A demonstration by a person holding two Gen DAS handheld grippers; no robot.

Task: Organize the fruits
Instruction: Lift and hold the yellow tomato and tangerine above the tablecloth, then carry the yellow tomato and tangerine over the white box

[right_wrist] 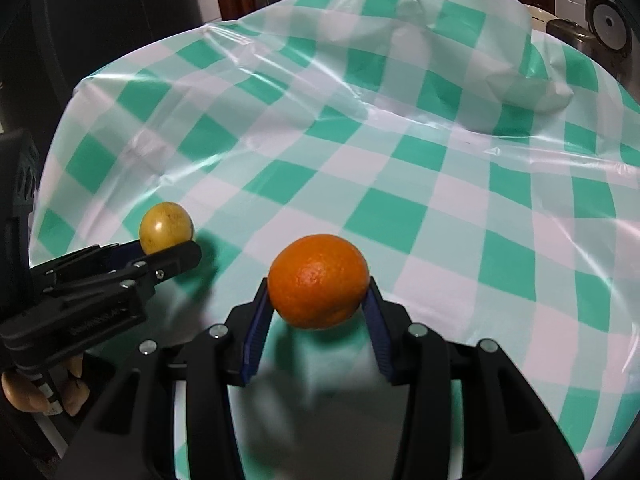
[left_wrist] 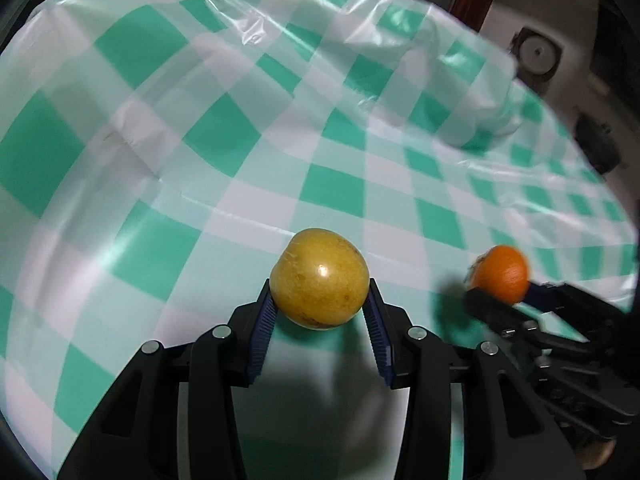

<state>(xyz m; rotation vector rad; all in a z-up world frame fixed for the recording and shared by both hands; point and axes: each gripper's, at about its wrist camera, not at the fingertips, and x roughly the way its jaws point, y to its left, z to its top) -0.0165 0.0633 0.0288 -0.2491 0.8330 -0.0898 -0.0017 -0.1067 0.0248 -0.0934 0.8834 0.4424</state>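
Both claws grip fruit: left claw [left_wrist: 320, 304] yellow fruit [left_wrist: 319, 279], right claw [right_wrist: 319, 300] orange [right_wrist: 318, 281], undersides hidden.

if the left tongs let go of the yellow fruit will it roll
Probably: the yellow fruit looks round and glossy, with no flat side. The tablecloth seems a smooth, wrinkled plastic sheet, so creases might stop it. The left tongs grip only its sides.

Green-and-white checked tablecloth [left_wrist: 360, 152], yellow-brown fruit [left_wrist: 319, 279], bright orange [right_wrist: 318, 281], black claws with blue pads [left_wrist: 265, 325].
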